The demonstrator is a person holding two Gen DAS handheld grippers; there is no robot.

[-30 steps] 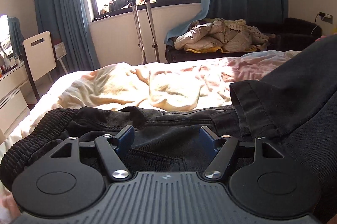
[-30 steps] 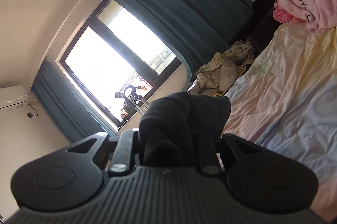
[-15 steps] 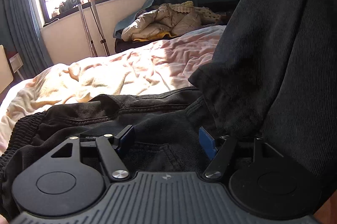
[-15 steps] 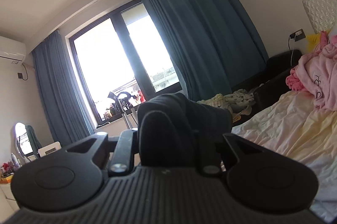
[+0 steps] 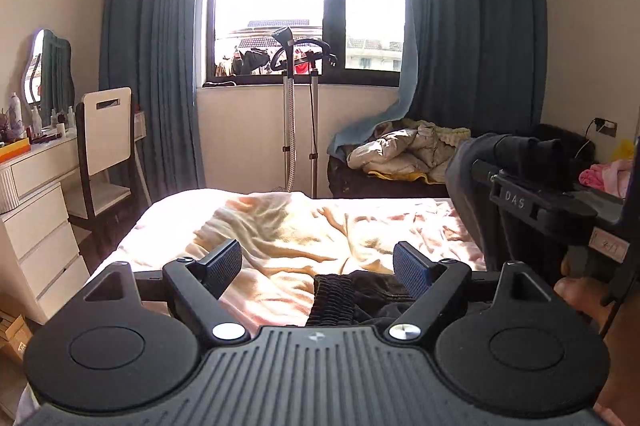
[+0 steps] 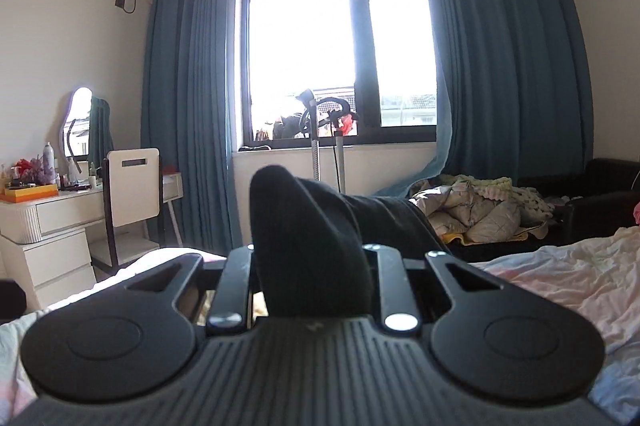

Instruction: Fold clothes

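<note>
Left hand-held gripper (image 5: 318, 264): its jaws are standing wide apart and have just been opening; nothing is being pinched, and the blue pads (image 5: 410, 268) are hanging in the air above the bed (image 5: 280, 226).
Right hand-held gripper (image 6: 310, 266): it is clamping a thick fold of the black trousers (image 6: 308, 226), with the jaws set close on the cloth; the fingertips are hiding behind the fabric.
Black trousers: one part is bunching up between the right jaws and rising above them; in the left wrist view the elastic waistband (image 5: 332, 296) is lying on the bed just below the spread pads, and more dark cloth is hanging at the right edge beside the other gripper.
Person: a bare hand (image 5: 580, 296) is showing at the right of the left wrist view, under the right gripper's body.
Bed: a rumpled pale sheet is lying in sunlight.
Room: blue curtains (image 6: 188, 97) are framing a bright window (image 6: 340, 41); a white chair (image 5: 106, 133) is standing by a dressing tabletop (image 6: 48, 201).
</note>
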